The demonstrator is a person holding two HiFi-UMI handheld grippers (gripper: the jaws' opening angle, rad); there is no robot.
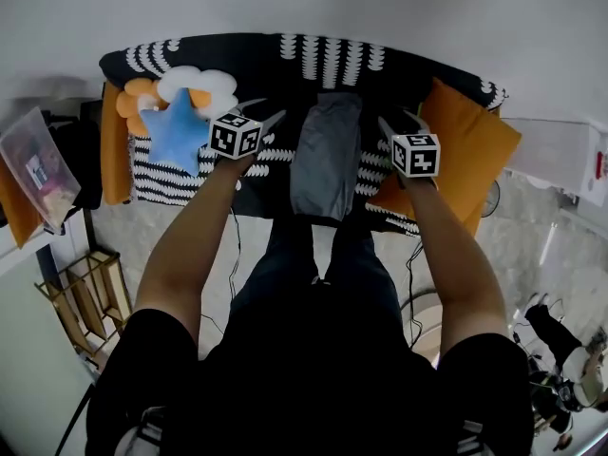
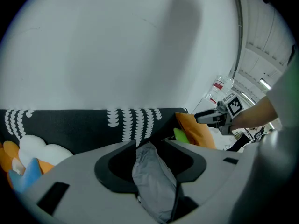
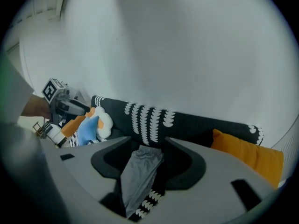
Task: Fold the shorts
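Grey fabric shorts (image 1: 326, 155), narrow strip on black-and-white patterned sofa (image 1: 237, 55); left gripper (image 1: 271, 110), right gripper (image 1: 398, 119) flanking, jaws spread and empty, seemingly poised to grasp.

A black sofa (image 1: 313, 55) with white scalloped stripes stands against a plain white wall (image 1: 380, 8). An orange cushion (image 1: 470, 145) lies at its right end and a blue star cushion (image 1: 176, 131) at its left. A wooden rack (image 1: 85, 297) stands on the pale floor (image 1: 532, 245).

shorts (image 1: 326, 155): 1 | grippers (image 1: 264, 110) (image 1: 401, 122): 2 | orange cushions (image 1: 114, 150) (image 1: 470, 145): 2 | star pillow (image 1: 176, 133): 1 | sofa (image 1: 285, 69): 1
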